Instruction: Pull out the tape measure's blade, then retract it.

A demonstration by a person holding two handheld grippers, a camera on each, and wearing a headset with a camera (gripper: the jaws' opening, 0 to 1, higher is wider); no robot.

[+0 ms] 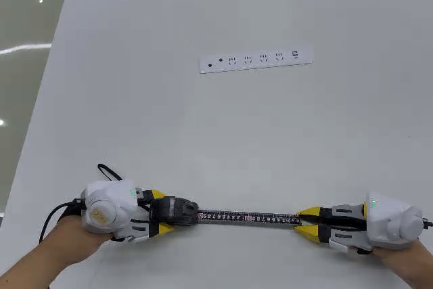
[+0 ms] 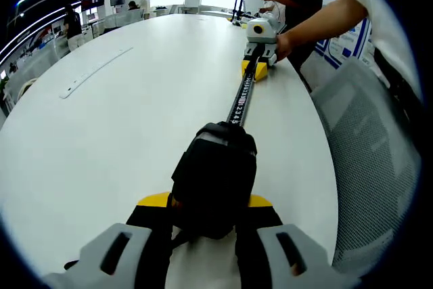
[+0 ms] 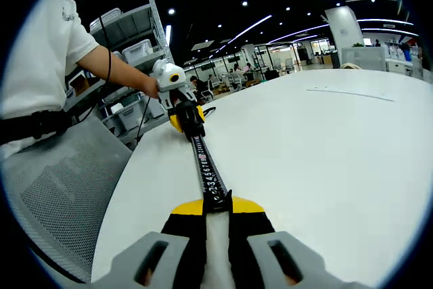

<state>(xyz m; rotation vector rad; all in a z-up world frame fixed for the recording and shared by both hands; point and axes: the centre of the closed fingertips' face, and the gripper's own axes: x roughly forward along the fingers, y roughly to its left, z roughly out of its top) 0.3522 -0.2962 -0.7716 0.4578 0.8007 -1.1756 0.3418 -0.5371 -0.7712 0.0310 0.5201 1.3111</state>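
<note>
Spanning the near edge of the table (image 1: 237,133), one tape measure (image 1: 184,210): black case (image 2: 215,177) at left, blade (image 1: 247,217) drawn out rightward, close over the surface.

- Left gripper (image 1: 166,212): fingers (image 2: 154,199) clamped on the case sides.
- Right gripper (image 1: 302,222): fingers (image 3: 191,206) closed together on the blade's end.
- Handling, judged: case compact, rigid, moderately weighty, safe to squeeze. Blade thin, springy, slick, likely to kink or whip back if let go. Best held at its end.
- Surface: table white, smooth, probably low in friction. Power strip (image 1: 256,59) lies far, well apart.
- Room: open office with ceiling strip lights, shelving, a mesh chair beside the table, and people at the far end.
</note>
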